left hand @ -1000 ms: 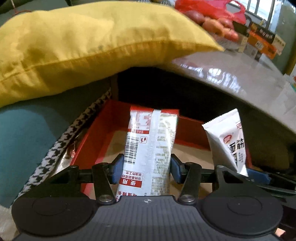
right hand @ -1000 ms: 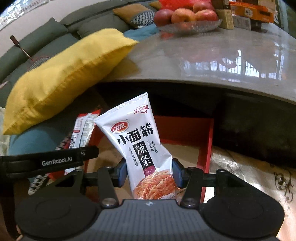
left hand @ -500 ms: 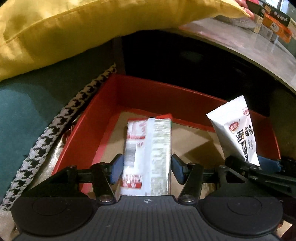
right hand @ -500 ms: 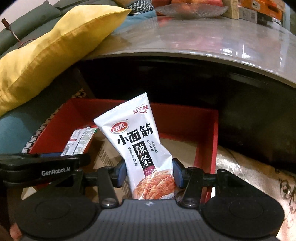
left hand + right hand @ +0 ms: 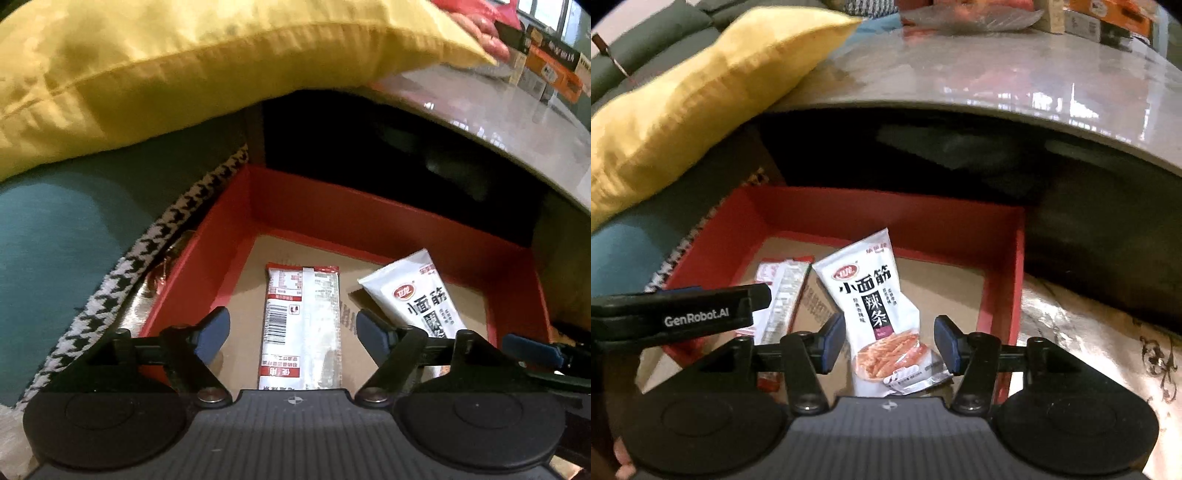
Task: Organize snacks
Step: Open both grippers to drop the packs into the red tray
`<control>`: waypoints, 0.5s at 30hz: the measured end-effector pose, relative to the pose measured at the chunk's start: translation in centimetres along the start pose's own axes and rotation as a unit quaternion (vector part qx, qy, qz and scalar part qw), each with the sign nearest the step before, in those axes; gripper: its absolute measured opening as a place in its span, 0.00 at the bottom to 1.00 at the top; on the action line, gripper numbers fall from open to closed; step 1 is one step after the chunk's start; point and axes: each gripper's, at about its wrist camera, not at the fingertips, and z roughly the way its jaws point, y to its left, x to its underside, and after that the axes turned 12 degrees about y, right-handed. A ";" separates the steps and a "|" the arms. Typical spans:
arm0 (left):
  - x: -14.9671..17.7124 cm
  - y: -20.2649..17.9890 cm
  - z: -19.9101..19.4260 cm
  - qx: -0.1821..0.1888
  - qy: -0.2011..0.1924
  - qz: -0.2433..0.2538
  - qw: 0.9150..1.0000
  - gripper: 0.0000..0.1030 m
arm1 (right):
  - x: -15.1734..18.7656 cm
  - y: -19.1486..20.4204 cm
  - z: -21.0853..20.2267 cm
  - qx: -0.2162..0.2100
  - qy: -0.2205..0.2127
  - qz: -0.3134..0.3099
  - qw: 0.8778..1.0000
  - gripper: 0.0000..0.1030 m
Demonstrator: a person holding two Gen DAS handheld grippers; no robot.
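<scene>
1. Left wrist view: the left gripper (image 5: 291,332) hangs over the shallow red cardboard box with a brown floor (image 5: 236,221), its blue pads spread and opening, well clear of both edges of the silver-and-red foil snack packet (image 5: 301,325). The packet lies flat on the box floor, barcode side up and lengthwise between the pads. Judging from that, this is a release: the packet is already where it belongs.

2. Right wrist view: the right gripper (image 5: 889,341) has its jaws parting too. The white foil snack pouch with black lettering and a picture of orange strips (image 5: 875,306) sits between the pads, with a clear gap on each side, so nothing pinches it. It rests in the right half of the box, its far end tilted up and its near end crumpled on the floor.

3. The two snacks lie side by side, the silver packet left and the white pouch right. Whether they touch I cannot tell. Laying them parallel probably saves room in the box for more.

4. The box stands low, in front of the dark space under the grey glossy worktop (image 5: 997,77). A yellow fabric cushion (image 5: 184,62) overhangs from the far left. Both grippers point steeply down, likely to reach into the box from above.

5. Risk, as a judgement: the tilted pouch may slide or topple as the pads withdraw. Lifting straight up would disturb it least.
</scene>
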 end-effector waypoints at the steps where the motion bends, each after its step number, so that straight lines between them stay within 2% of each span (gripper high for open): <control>1: 0.0 0.1 -0.4 0.002 -0.002 -0.002 1.000 0.80 | 0.1 0.0 -0.5 -0.005 -0.003 0.003 1.000 0.47; 6: 0.5 0.2 -2.1 0.012 -0.012 -0.004 1.000 0.82 | 0.4 0.5 -2.4 -0.022 -0.018 0.002 1.000 0.47; 15: 1.9 0.4 -4.7 0.027 -0.026 0.000 0.999 0.84 | 1.6 1.4 -5.2 -0.024 -0.039 -0.003 0.999 0.48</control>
